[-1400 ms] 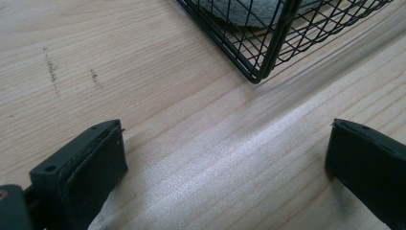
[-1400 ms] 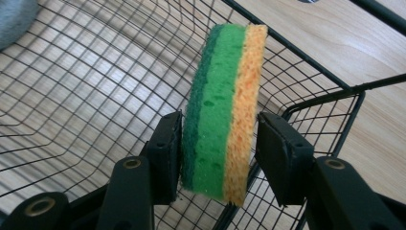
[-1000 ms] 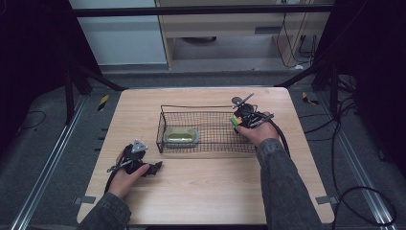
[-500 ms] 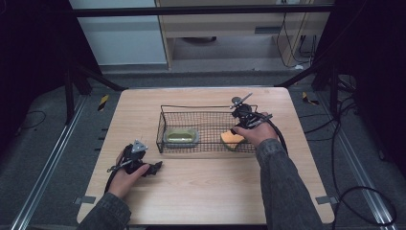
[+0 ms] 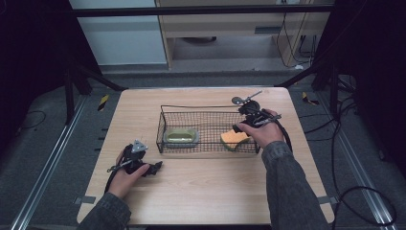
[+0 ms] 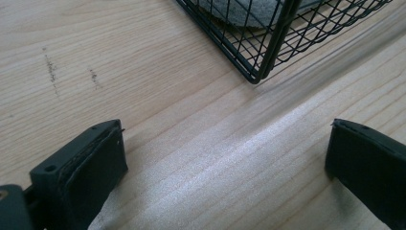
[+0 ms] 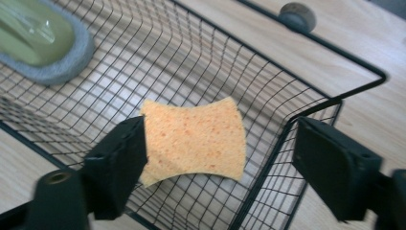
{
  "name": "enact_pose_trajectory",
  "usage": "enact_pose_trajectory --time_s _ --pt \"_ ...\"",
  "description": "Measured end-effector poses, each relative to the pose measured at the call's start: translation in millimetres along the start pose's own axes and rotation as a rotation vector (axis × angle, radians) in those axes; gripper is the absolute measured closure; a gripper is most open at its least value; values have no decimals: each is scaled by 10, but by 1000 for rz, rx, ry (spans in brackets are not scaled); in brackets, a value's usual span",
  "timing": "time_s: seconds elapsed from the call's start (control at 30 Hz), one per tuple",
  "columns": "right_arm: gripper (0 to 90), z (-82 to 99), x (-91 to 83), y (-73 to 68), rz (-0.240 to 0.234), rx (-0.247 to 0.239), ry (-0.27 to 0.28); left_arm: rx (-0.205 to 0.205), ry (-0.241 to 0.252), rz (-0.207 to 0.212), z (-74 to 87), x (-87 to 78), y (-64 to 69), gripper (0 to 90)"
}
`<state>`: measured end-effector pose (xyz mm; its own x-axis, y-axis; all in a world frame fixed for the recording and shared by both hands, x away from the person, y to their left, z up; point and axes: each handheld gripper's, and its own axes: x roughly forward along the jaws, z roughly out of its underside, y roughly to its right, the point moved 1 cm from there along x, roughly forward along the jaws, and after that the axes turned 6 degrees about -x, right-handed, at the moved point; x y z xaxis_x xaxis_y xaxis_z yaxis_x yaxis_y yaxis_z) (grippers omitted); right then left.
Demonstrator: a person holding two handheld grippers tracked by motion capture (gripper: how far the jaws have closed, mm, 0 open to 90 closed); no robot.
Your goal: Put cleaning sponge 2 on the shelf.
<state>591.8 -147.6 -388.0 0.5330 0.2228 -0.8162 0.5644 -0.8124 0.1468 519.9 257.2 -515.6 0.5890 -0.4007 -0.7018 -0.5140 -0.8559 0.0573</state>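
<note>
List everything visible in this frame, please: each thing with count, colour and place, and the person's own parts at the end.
sponge: one, orange, inside the wire basket at its right end, between the right gripper's jaws.
scrub pad: one, green top on a grey base, inside the basket at its left end.
wire basket: one, black mesh, middle of the table.
table: one, light wood.
left gripper: one, black, jaws open, resting on the table left of the basket.
right gripper: one, black, jaws just opened, at the basket's right end.
sleeves: two, dark grey, entering from the bottom.

Light wooden table (image 5: pixel 201 191), black wire basket (image 5: pixel 207 111) standing on it mid-table, left claw (image 5: pixel 155 168) resting near the front-left edge.
</note>
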Motion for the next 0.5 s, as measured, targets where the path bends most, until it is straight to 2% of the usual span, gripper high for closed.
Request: enact_pose_trajectory --time_s 0.07,0.17,0.5 --pt "117 17 -28 39 14 1 21 0 0 1 0 0 0 0" --pt "75 61 -65 102 36 16 43 0 0 0 0 0 0 0" --pt "94 264 -183 292 123 64 74 5 -3 0 0 -3 0 0"
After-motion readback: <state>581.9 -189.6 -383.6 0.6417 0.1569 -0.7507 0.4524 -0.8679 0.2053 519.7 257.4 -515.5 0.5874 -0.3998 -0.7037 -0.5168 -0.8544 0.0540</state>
